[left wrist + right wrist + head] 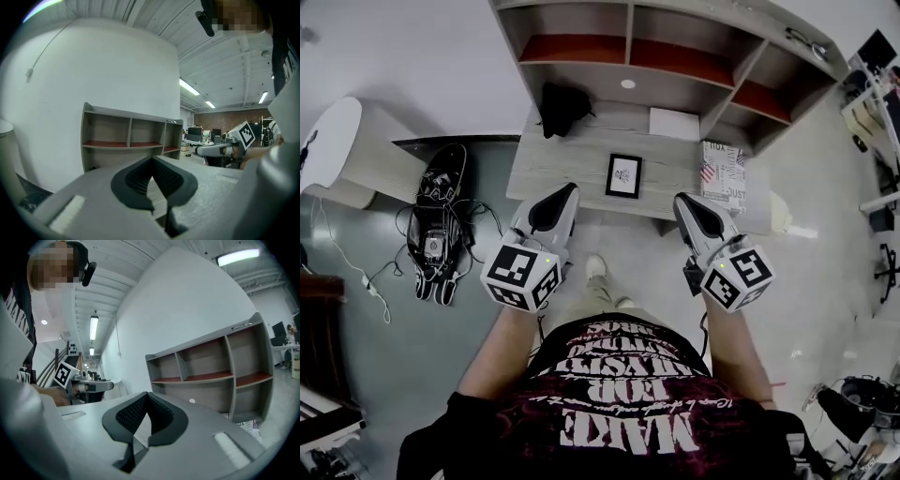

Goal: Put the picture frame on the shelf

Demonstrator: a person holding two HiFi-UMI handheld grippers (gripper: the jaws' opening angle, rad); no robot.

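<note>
On low table (pixel 562 167) below shelf (pixel 581 86): picture frame (pixel 623 175), lying flat, likely light, rigid, fragile-fronted, best pinched by one edge; left gripper (pixel 571 191) and right gripper (pixel 681 200) closed, empty.

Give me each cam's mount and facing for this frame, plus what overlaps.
Head view: on the person's head, facing steeply down at the picture frame on the low table before the shelf; shows left tool, right tool, shirt.
Left gripper view: on the left tool, facing along its shut, empty jaws toward the shelf; right tool at right.
Right gripper view: on the right tool, facing along its shut, empty jaws toward the shelf; left tool at left.
Shared: all see the shelf; each gripper view sees the other tool.
</note>
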